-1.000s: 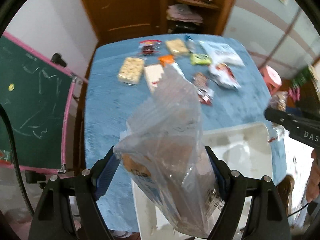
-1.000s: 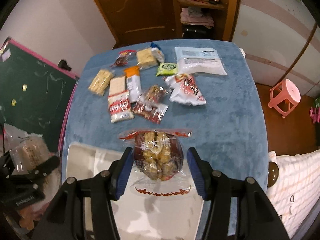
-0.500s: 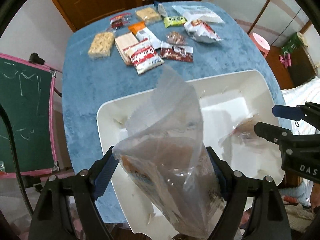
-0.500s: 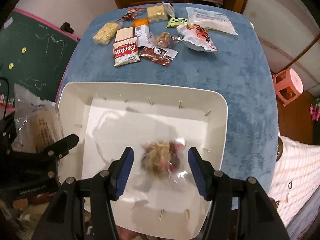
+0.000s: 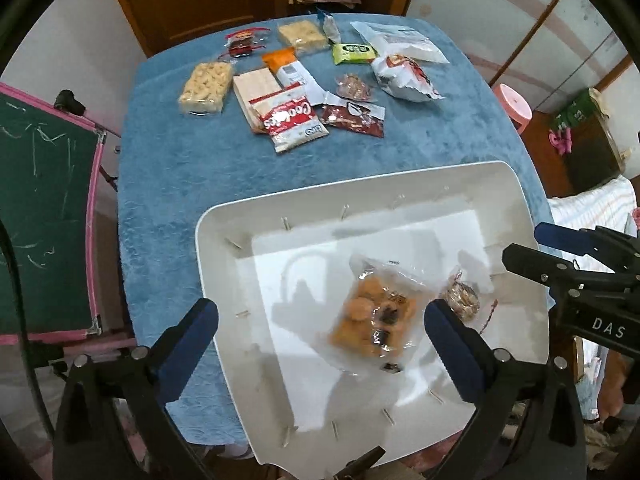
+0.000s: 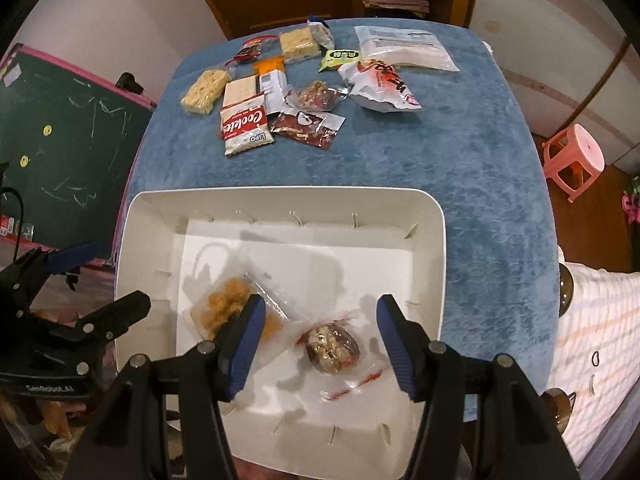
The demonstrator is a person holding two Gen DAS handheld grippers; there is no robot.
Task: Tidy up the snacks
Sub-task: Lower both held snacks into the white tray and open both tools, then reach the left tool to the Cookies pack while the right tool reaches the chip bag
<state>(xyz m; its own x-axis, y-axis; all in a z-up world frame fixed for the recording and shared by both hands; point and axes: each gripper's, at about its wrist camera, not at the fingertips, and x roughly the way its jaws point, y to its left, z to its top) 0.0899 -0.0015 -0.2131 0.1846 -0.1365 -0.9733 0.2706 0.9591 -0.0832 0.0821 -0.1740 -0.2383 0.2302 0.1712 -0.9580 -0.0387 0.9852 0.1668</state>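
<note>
White tray point(image 5: 224, 248) on blue-covered table point(image 5: 168, 184): clear bag of orange snacks point(image 5: 374, 320) and red-trimmed nut packet point(image 6: 332, 346) are laid inside. Left gripper point(image 5: 320, 336), jaws just opened wide, is released above the bag; right gripper point(image 6: 320, 340) is unclenched over the packet.

My left gripper point(image 5: 320, 344) has just been opening its jaws — they stand wide, gripping nothing. Lower centre, the clear cookie bag point(image 5: 376, 320) lies flat in the white tray point(image 5: 216, 240), just beside a smaller nut packet point(image 5: 464, 300) at right.

Left jaws opened — snack bag point(image 5: 376, 322) dropped
</note>
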